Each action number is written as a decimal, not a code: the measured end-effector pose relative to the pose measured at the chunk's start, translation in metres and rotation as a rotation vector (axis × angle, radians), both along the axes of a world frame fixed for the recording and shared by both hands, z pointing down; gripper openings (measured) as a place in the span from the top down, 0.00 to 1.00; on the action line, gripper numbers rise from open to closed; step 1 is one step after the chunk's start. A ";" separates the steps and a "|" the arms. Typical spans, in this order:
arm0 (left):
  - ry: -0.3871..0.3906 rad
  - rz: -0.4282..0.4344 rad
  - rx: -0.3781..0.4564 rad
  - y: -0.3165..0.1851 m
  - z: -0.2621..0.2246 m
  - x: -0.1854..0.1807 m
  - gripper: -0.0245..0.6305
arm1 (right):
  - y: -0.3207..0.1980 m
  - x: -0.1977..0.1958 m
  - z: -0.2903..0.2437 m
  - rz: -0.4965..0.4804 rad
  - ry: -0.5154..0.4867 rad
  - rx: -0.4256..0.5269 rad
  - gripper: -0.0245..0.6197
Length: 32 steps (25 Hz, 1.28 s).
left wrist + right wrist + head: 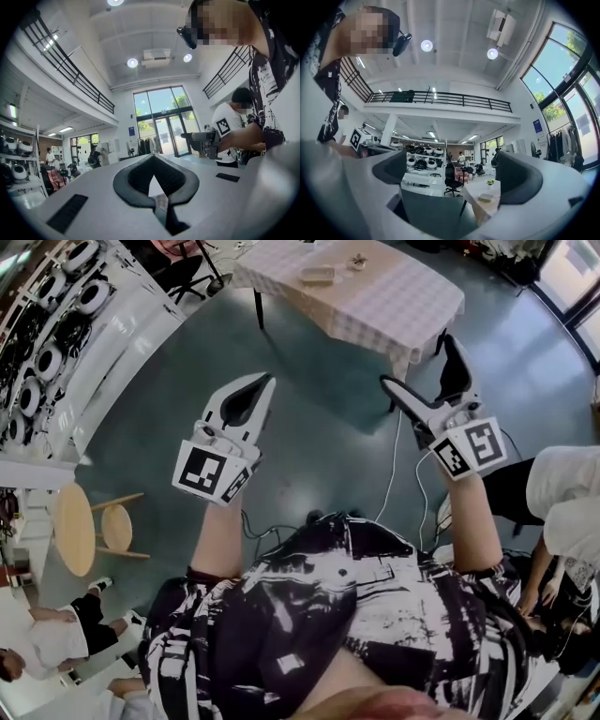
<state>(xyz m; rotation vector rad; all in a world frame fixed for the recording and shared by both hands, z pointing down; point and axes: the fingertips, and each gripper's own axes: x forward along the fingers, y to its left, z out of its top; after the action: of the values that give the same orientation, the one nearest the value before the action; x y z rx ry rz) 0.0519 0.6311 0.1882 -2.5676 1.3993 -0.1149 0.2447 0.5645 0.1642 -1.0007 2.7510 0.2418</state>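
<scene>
Ahead: checked table | floor cable | left tongs together | right tongs apart

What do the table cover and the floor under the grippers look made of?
Table cover: likely cloth, matte, pale checked, draping softly over the edges. Floor: hard, smooth, grey-green, perhaps coated concrete; it shows a faint sheen.

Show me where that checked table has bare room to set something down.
The table is bare across its near and right part, from the flat box to the right corner. Only its far left end is taken: the box, with a small plant beside it. The floor before the table is bare but for a white cable.
</scene>
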 end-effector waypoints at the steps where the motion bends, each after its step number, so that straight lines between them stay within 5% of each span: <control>1: 0.000 -0.001 0.000 0.001 -0.001 -0.001 0.96 | 0.002 -0.002 0.000 -0.008 0.006 -0.005 0.07; 11: -0.016 -0.003 -0.001 0.000 0.000 -0.004 0.96 | 0.004 -0.008 0.009 -0.037 0.041 -0.031 0.07; 24: -0.006 0.023 0.009 0.009 0.013 -0.081 0.96 | 0.024 -0.080 0.018 -0.003 0.068 -0.016 0.07; 32: 0.014 0.031 0.008 -0.007 0.020 -0.096 0.96 | 0.010 -0.098 0.023 0.001 0.097 -0.013 0.07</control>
<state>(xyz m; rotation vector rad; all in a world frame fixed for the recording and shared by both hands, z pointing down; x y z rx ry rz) -0.0445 0.6245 0.2085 -2.5870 1.3613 -0.0867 0.1462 0.5744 0.1868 -1.0194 2.8426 0.2796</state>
